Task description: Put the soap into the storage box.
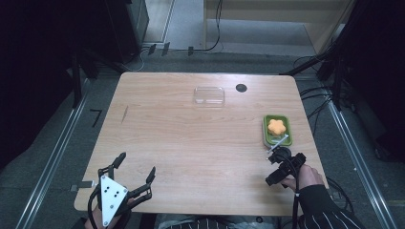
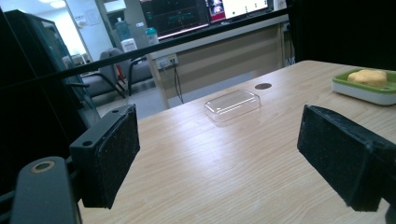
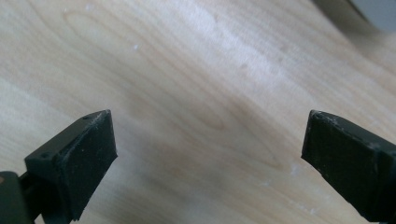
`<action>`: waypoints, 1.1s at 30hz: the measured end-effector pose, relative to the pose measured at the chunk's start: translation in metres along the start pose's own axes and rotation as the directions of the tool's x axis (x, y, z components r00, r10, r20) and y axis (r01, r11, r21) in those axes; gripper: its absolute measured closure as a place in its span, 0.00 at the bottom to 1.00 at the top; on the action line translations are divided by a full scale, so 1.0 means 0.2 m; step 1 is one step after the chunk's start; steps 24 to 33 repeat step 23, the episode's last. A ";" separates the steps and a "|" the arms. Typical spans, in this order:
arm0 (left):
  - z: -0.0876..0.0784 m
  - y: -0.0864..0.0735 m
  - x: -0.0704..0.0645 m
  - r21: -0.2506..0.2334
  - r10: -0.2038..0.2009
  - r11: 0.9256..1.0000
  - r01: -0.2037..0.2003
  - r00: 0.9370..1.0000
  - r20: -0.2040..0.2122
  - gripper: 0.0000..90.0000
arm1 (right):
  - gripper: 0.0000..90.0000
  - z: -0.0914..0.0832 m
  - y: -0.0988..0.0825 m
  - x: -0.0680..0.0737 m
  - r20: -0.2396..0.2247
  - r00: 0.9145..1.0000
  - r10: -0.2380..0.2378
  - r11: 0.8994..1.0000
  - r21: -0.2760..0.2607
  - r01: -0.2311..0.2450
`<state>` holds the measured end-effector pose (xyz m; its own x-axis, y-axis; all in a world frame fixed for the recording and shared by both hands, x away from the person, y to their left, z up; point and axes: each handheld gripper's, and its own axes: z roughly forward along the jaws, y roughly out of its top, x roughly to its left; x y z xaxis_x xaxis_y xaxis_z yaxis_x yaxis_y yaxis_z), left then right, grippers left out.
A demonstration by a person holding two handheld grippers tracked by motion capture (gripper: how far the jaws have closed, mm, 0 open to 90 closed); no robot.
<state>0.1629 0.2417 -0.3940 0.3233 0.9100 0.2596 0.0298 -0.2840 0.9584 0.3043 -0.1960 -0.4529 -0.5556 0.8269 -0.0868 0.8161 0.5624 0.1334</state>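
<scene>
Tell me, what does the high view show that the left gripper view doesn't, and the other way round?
High view alone: both grippers from above, the left gripper near the front left corner, the right gripper by the green tray, and a person's hand. Left gripper view alone: its own black fingers close up, spread wide, plus a room with chairs and screens beyond. Both share the wooden table, the clear plastic lid, the green tray and the yellow sponge on it.

Bare tabletop (image 1: 191,143) between tools

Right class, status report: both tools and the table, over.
Left tool open, empty. Right tool open above bare wood. Orange sponge in green dish, clear lid apart.
</scene>
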 end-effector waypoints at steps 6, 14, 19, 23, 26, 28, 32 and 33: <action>0.00 0.00 0.00 0.000 0.000 1.000 0.000 1.000 -0.001 0.14 | 0.03 0.00 -0.07 0.03 -0.008 1.000 -0.001 1.000 0.002 0.001; 0.00 0.00 0.00 -0.001 0.000 1.000 0.000 1.000 0.000 0.14 | 0.03 0.02 -0.13 0.06 -0.011 1.000 -0.010 1.000 0.011 0.010; 0.00 0.00 0.00 -0.004 -0.003 1.000 0.003 1.000 -0.002 0.14 | 0.03 0.01 -0.13 0.07 0.002 1.000 -0.015 1.000 -0.006 0.015; 0.00 0.00 0.00 -0.002 0.003 1.000 -0.003 1.000 0.000 0.14 | 0.03 0.02 -0.13 0.07 0.000 1.000 -0.024 1.000 -0.002 0.024; 0.00 0.00 0.00 -0.002 0.003 1.000 -0.003 1.000 0.000 0.14 | 0.03 0.02 -0.13 0.07 0.000 1.000 -0.024 1.000 -0.002 0.024; 0.00 0.00 0.00 -0.002 0.003 1.000 -0.003 1.000 0.000 0.14 | 0.03 0.02 -0.13 0.07 0.000 1.000 -0.024 1.000 -0.002 0.024; 0.00 0.00 0.00 -0.002 0.003 1.000 -0.003 1.000 0.000 0.14 | 0.03 0.02 -0.13 0.07 0.000 1.000 -0.024 1.000 -0.002 0.024; 0.00 0.00 0.00 -0.002 0.003 1.000 -0.003 1.000 0.000 0.14 | 0.03 0.02 -0.13 0.07 0.000 1.000 -0.024 1.000 -0.002 0.024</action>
